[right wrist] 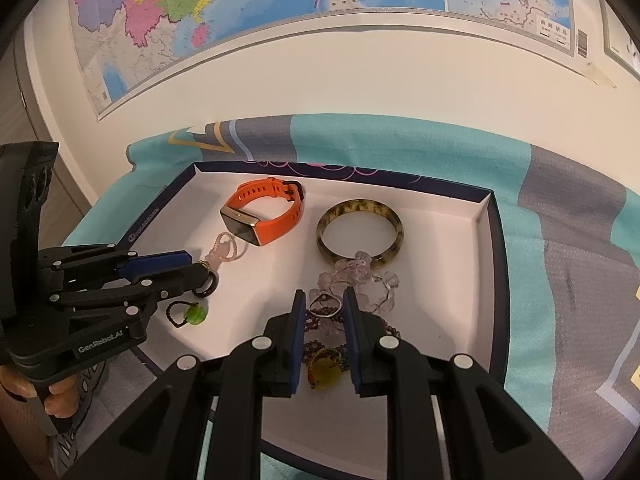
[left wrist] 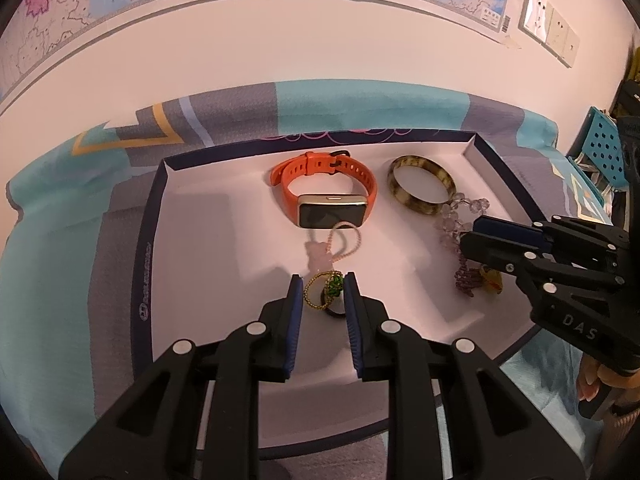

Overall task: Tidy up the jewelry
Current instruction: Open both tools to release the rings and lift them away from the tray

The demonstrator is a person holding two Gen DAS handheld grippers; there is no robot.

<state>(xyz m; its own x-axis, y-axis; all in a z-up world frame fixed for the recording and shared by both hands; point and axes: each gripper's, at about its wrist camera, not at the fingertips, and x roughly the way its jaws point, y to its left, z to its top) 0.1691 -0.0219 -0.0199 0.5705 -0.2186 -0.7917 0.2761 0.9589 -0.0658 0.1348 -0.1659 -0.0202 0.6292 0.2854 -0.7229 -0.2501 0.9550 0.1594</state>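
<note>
A shallow white tray (left wrist: 148, 248) (right wrist: 496, 260) holds an orange watch (left wrist: 288, 184) (right wrist: 276, 224), a mottled bangle (left wrist: 416, 206) (right wrist: 352, 206), a clear bead bracelet (left wrist: 454, 220) (right wrist: 360, 268) and purple bead strands (left wrist: 466, 276) (right wrist: 320, 346). My left gripper (left wrist: 323, 278) (right wrist: 198, 268) hovers over the tray's left half, jaws a narrow gap apart. Seen through that gap, a green-bead ring (left wrist: 334, 284) (right wrist: 196, 314) and a black ring (left wrist: 334, 314) (right wrist: 208, 286) lie below. My right gripper (right wrist: 324, 296) (left wrist: 466, 238) stands equally narrow above a thin silver ring (right wrist: 325, 308) and a yellow piece (right wrist: 324, 374). No pad visibly presses anything.
A pink charm on a pearl loop (left wrist: 318, 256) (right wrist: 224, 250) lies just beyond the left fingertips. The tray sits on a teal and grey cloth (left wrist: 60, 280) against a wall with maps. A blue perforated basket (left wrist: 604, 148) stands at far right. Hands (right wrist: 60, 400) hold the gripper handles.
</note>
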